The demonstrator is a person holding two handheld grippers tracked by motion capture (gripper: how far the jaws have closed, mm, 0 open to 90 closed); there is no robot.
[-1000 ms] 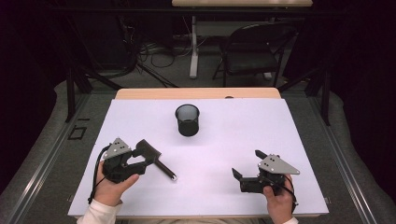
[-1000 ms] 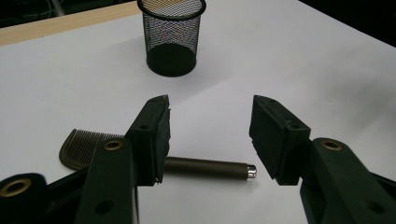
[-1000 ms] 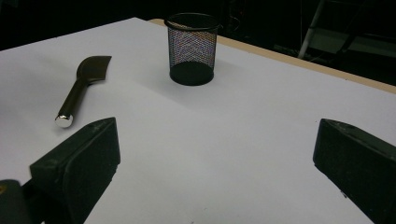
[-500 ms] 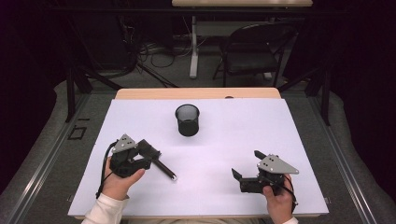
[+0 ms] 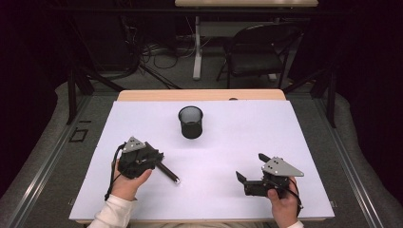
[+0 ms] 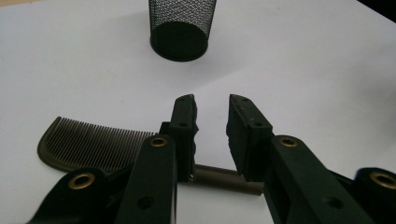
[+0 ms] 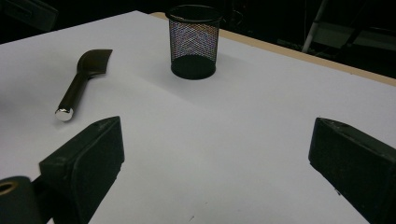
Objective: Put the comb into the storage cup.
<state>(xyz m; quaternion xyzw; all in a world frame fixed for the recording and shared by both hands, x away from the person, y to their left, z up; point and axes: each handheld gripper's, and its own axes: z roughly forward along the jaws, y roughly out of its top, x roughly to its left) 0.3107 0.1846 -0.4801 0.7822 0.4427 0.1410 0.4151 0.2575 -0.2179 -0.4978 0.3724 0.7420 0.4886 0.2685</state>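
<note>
Left tongs point(image 6: 211, 116) just closing, narrow gap astride handle of dark fine-toothed plastic comb point(image 6: 93, 142), pads not yet pressing. Right tongs point(image 7: 212, 154) wide, nothing between. Black wire-mesh cup point(image 5: 190, 121) upright mid-bench point(image 5: 285, 137).

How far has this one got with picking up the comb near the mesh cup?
Done: the left gripper has come down over the comb, jaws astride its handle. In hand: the jaws have just been closing, but a gap still shows at the pads, so no grip yet, and the comb lies flat on the table. Left: clamp, lift and, probably, carry it to the mesh cup. The right gripper rests open.
</note>
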